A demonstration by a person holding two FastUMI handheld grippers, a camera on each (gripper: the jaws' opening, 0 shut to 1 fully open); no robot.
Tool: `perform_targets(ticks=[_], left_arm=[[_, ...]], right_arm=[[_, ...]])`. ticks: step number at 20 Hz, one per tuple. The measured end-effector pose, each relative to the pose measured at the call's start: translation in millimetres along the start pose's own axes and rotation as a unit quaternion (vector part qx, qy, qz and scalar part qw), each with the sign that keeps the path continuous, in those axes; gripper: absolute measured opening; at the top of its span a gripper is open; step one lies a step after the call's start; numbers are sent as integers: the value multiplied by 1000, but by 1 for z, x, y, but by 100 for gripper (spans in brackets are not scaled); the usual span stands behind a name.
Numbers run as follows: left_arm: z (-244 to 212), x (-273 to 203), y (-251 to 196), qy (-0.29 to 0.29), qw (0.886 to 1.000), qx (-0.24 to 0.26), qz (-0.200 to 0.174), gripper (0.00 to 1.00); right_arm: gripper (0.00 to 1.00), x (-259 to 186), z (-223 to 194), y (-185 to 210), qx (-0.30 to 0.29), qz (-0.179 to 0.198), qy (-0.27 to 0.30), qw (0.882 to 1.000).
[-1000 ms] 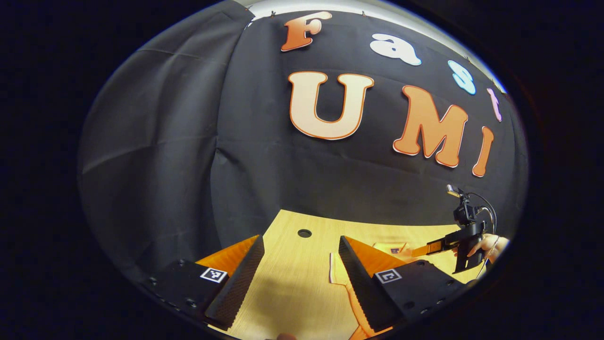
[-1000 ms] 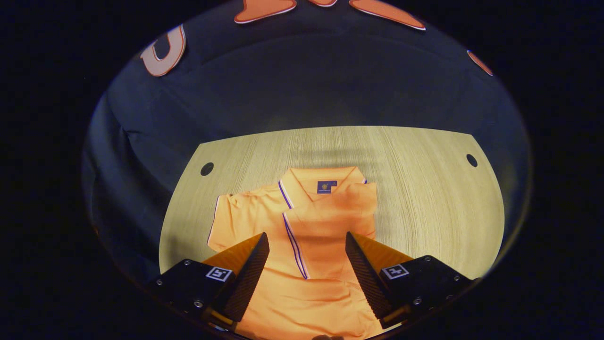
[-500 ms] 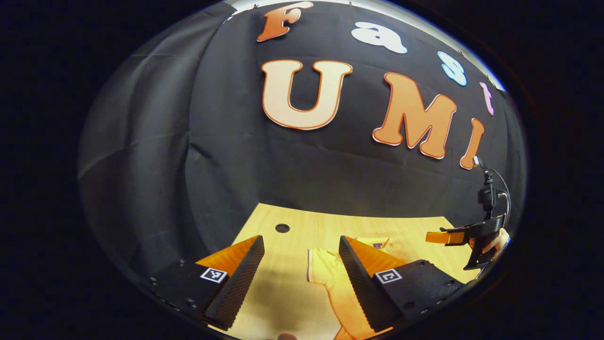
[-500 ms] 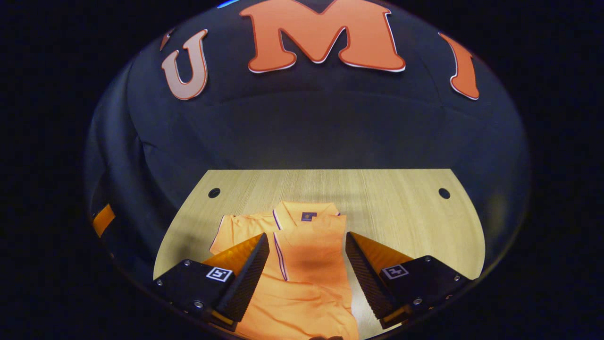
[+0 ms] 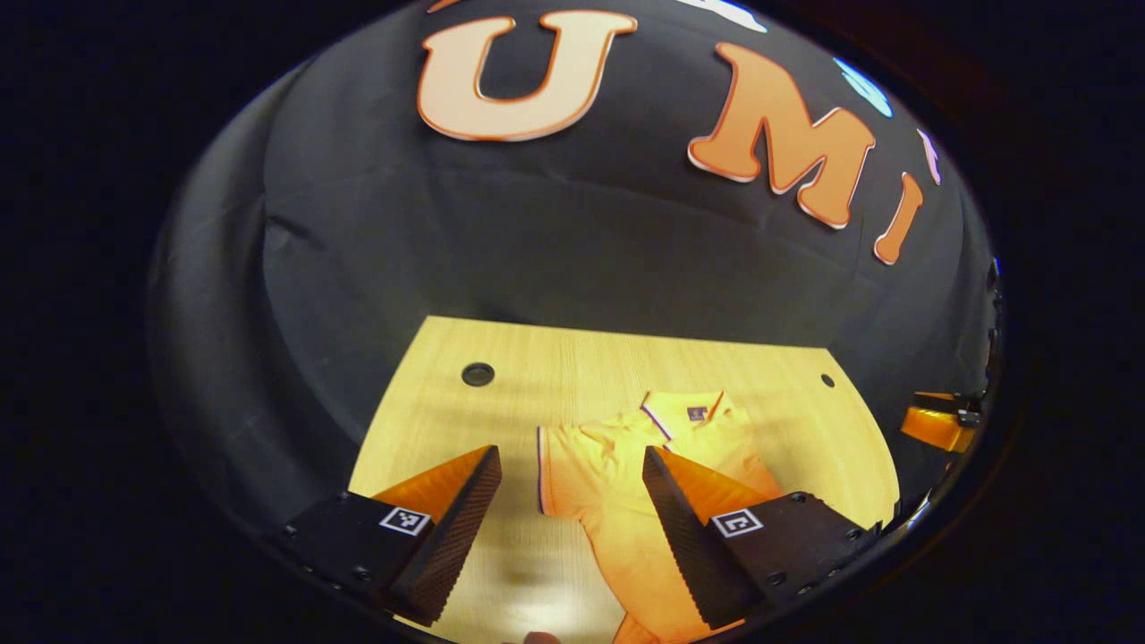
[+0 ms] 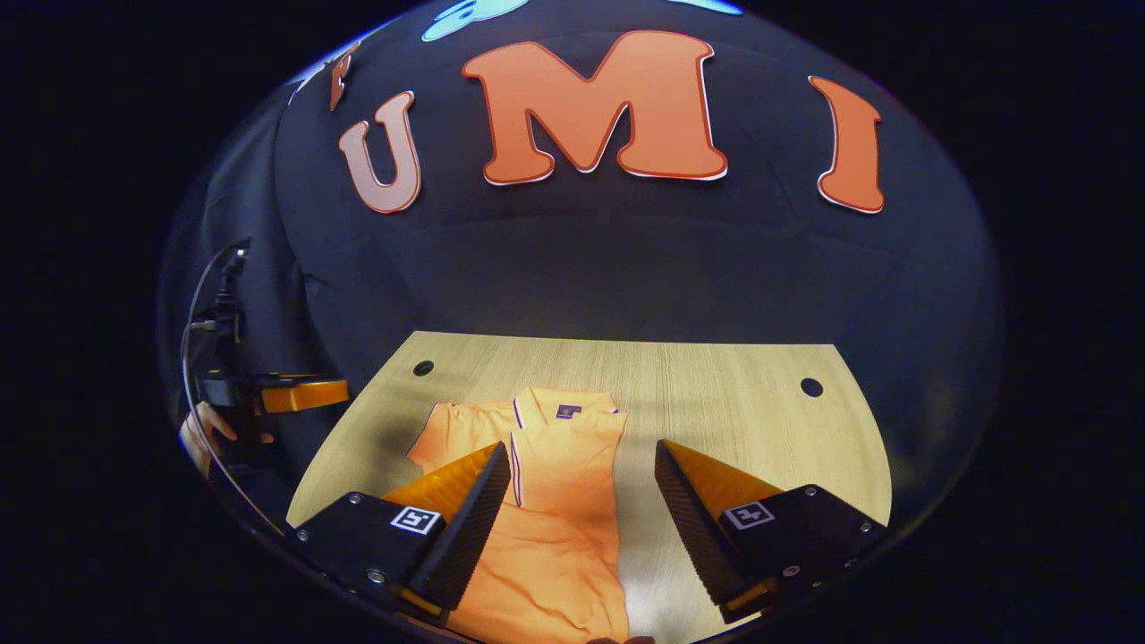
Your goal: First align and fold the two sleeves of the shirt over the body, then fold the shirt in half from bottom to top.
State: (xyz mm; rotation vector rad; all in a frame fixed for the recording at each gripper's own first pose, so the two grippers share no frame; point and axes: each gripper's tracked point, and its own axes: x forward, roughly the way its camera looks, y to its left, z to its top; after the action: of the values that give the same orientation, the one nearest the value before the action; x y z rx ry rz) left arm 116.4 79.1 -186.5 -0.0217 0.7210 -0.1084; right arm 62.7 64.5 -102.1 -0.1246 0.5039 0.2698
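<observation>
- My left tongs (image 5: 572, 528) and right tongs (image 6: 581, 528) hang with fingers apart, gripping nothing, above the table (image 6: 733, 394).
- The orange shirt (image 6: 555, 501) lies flat, one sleeve folded over.
- Both tongs have pulled back; more table shows.

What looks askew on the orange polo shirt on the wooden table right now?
The orange polo shirt on the wooden table is lopsided: one sleeve is folded over the body, its edge running down from the collar, while the other sleeve still sticks out flat. Both grippers hang open above it, holding nothing.
</observation>
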Motion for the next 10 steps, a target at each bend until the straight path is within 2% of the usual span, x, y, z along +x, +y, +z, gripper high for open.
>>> perform_targets(ticks=[3, 5, 7, 10], left_arm=[[-21, 42, 12, 64, 998, 1, 17, 98], [-35, 72, 17, 101, 995, 3, 24, 98], [-52, 97, 22, 144, 989, 1, 22, 98], [-72, 125, 27, 192, 981, -27, 17, 98]], right_arm=[[99, -13, -3, -7, 7, 23, 0, 1000], [99, -16, -4, -22, 10, 18, -1, 1000], [99, -20, -7, -29, 24, 19, -2, 1000], [99, -22, -16, -33, 64, 41, 12, 997]])
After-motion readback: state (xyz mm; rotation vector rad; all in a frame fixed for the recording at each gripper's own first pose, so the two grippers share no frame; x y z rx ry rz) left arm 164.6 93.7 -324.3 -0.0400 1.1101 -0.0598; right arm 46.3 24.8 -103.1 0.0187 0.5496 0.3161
